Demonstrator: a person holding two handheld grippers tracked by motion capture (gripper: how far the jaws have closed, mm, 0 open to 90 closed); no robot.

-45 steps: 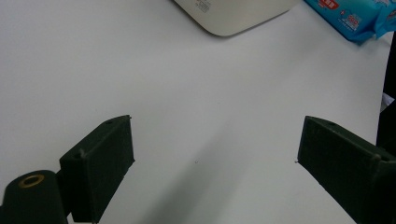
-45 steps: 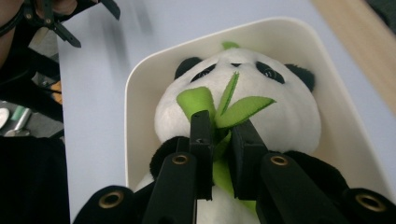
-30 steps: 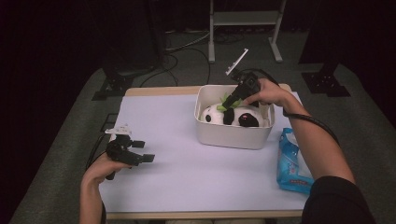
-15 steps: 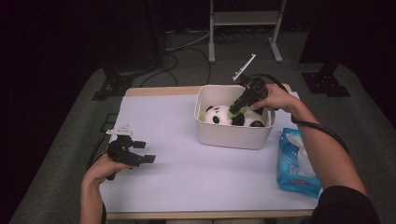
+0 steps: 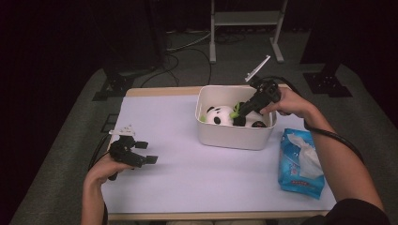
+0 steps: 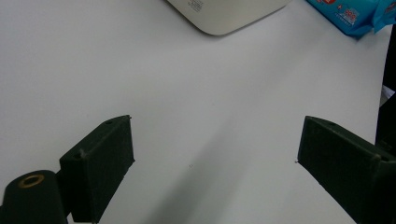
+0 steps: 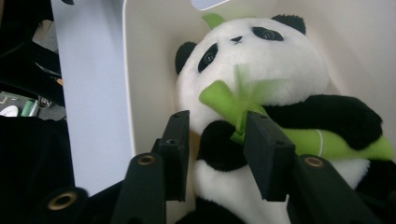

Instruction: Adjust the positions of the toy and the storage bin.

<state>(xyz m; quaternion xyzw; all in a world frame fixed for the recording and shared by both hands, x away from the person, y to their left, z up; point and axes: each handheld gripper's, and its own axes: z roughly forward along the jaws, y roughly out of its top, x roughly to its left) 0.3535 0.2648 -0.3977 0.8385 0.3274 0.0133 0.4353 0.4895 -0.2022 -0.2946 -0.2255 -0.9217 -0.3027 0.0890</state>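
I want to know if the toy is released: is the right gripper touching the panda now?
Cannot tell. In the right gripper view, the right gripper, jaws just opening, straddles the panda; the plush hides any gap at the pads.

A white bin (image 5: 234, 136) sits right of centre on the pale table (image 5: 178, 140), with a plush panda (image 5: 220, 115) lying inside. The right gripper (image 5: 240, 110) reaches into the bin from the right, its jaws having just been opening at the panda's green bamboo. At lower left, the left gripper (image 5: 146, 153) rests with jaws apart. A blue wipes pack (image 5: 300, 164) lies at right.
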